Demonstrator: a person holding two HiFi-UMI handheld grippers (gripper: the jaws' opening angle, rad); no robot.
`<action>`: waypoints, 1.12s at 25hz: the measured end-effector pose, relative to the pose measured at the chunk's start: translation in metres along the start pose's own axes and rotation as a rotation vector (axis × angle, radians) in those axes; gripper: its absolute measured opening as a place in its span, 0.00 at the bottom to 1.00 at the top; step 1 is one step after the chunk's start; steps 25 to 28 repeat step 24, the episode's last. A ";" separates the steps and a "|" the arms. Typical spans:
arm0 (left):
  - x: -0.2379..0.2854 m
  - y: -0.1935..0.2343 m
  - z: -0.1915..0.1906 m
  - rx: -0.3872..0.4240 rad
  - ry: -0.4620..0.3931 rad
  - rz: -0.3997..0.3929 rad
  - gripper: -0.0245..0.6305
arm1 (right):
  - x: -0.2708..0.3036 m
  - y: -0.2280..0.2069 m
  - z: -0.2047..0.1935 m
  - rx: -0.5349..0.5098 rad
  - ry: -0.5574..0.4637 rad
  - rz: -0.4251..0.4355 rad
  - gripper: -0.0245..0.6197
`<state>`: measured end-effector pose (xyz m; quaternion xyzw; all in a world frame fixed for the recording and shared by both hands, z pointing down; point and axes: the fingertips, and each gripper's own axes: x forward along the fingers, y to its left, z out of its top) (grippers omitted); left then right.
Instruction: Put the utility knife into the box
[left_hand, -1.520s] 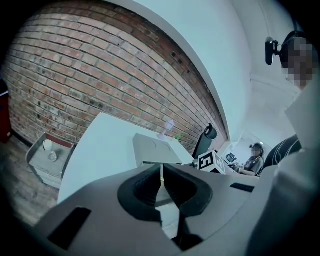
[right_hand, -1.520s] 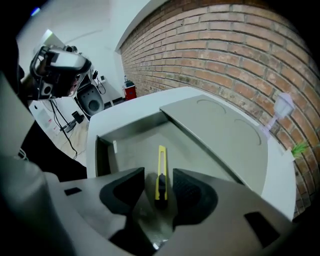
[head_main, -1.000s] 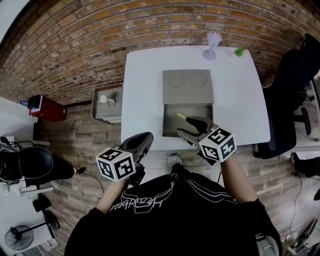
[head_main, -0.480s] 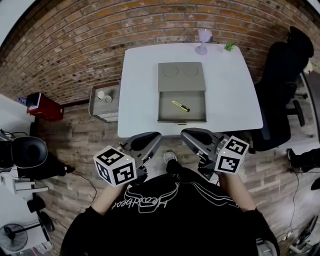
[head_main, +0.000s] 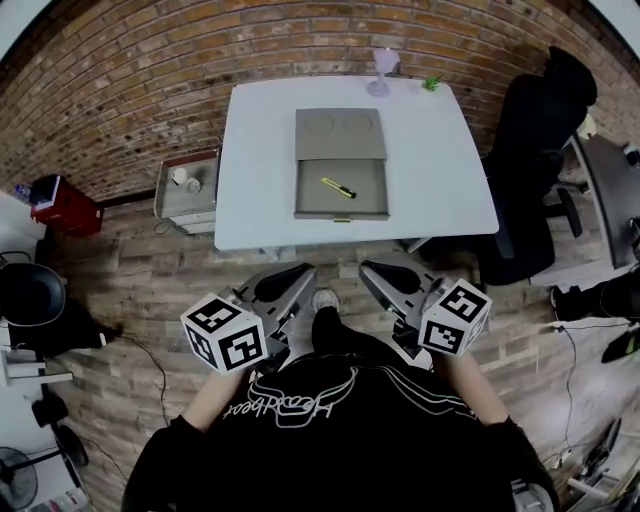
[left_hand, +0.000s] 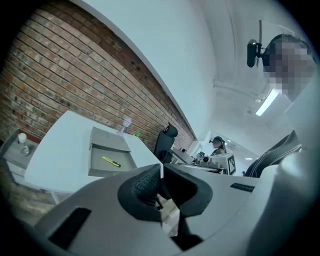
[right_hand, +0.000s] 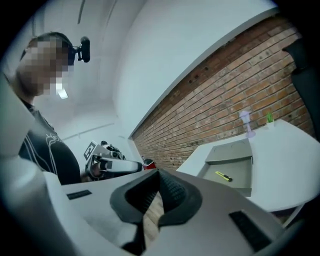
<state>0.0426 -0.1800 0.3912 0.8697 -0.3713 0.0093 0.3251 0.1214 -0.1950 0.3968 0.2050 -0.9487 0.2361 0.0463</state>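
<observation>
The yellow utility knife (head_main: 339, 187) lies inside the open grey box (head_main: 340, 207) on the white table (head_main: 260, 170); the box lid (head_main: 340, 133) is folded back behind it. Both gripper views show the knife (left_hand: 111, 161) (right_hand: 224, 176) in the box, far off. My left gripper (head_main: 300, 275) and right gripper (head_main: 372, 272) are held close to my body, off the table's near edge, both shut with nothing between the jaws.
A purple cup (head_main: 384, 72) and a small green plant (head_main: 432, 83) stand at the table's far edge. A grey cart (head_main: 186, 187) sits left of the table, a black office chair (head_main: 535, 150) to the right. Brick wall behind, wood floor below.
The right gripper let go of the knife in the box, drew back toward my body and shut. I have stepped back from the table, so it looks farther away.
</observation>
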 end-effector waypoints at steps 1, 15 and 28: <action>-0.001 -0.001 -0.003 -0.003 -0.002 0.003 0.10 | -0.002 0.003 -0.002 -0.013 0.006 -0.002 0.04; 0.018 -0.012 0.007 0.005 -0.012 0.037 0.10 | -0.016 -0.002 0.021 -0.061 0.032 0.031 0.04; 0.046 -0.018 0.016 0.020 0.003 0.029 0.10 | -0.027 -0.026 0.033 -0.057 0.029 0.022 0.04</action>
